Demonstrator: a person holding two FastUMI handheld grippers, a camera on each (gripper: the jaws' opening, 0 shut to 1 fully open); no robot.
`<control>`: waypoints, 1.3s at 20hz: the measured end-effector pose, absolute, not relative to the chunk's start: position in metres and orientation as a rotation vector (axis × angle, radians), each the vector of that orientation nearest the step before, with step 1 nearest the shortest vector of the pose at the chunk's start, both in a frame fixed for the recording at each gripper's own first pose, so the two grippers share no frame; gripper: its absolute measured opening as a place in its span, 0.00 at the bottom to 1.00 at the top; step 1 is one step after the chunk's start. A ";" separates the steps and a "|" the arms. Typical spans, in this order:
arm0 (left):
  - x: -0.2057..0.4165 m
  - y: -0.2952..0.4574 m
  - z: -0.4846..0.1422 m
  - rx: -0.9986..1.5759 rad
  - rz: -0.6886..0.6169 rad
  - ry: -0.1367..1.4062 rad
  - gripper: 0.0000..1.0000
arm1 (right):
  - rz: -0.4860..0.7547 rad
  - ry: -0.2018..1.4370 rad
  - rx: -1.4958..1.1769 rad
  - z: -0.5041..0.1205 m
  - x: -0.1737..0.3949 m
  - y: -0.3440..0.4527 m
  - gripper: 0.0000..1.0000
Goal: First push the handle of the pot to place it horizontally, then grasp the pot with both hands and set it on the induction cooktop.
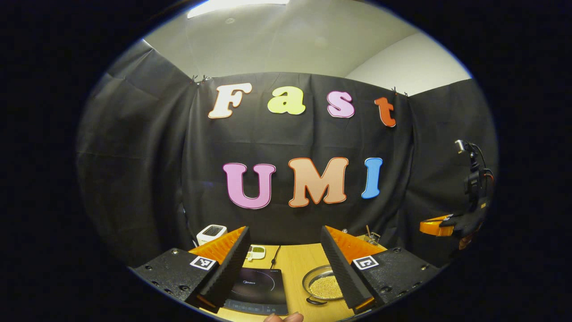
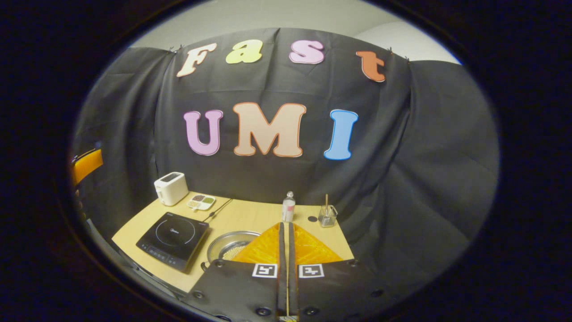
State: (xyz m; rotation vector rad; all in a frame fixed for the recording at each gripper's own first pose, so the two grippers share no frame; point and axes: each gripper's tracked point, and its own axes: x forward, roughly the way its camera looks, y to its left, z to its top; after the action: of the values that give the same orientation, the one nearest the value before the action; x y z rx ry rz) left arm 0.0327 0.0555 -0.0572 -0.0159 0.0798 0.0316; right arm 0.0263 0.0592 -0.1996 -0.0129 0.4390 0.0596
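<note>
A steel pot [image 1: 322,283] filled with small yellowish grains sits on the wooden table [image 1: 297,268], its dark handle [image 1: 315,301] pointing toward the near edge. The black induction cooktop [image 1: 258,287] lies just left of it. My left gripper [image 1: 286,250] hovers above the table's near side, open and empty, with the cooktop and pot between and below its fingers. In the right gripper view the pot [image 2: 230,247] sits right of the cooktop [image 2: 173,239], partly hidden behind my right gripper [image 2: 286,228], which is shut with nothing in it. The right gripper [image 1: 440,226] also appears far right in the left gripper view.
At the back of the table stand a white toaster [image 2: 170,188], a small divided dish [image 2: 201,202], a bottle [image 2: 288,208] and a glass jar with a stick [image 2: 327,215]. A black cord [image 2: 217,209] runs from the cooktop. A fingertip [image 1: 283,317] shows at the bottom edge.
</note>
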 end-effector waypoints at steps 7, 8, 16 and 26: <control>0.076 0.059 -0.079 -0.009 0.080 0.133 0.96 | 0.119 0.543 0.045 -0.266 0.051 0.062 0.00; 0.082 0.060 -0.082 -0.004 0.092 0.145 0.96 | 0.128 0.561 0.042 -0.279 0.052 0.064 0.00; 0.107 0.062 -0.130 0.023 0.094 0.246 0.94 | 0.210 0.755 0.144 -0.357 0.046 0.112 0.00; 0.160 0.109 -0.186 -0.040 -0.044 0.294 0.95 | 0.111 1.054 0.172 -0.442 0.005 0.179 0.03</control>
State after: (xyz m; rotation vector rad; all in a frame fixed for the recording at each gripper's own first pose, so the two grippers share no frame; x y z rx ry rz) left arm 0.1599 0.1090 -0.1857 -0.0396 0.2942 -0.0439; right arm 0.0053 0.1795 -0.4423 0.1724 1.0538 0.1105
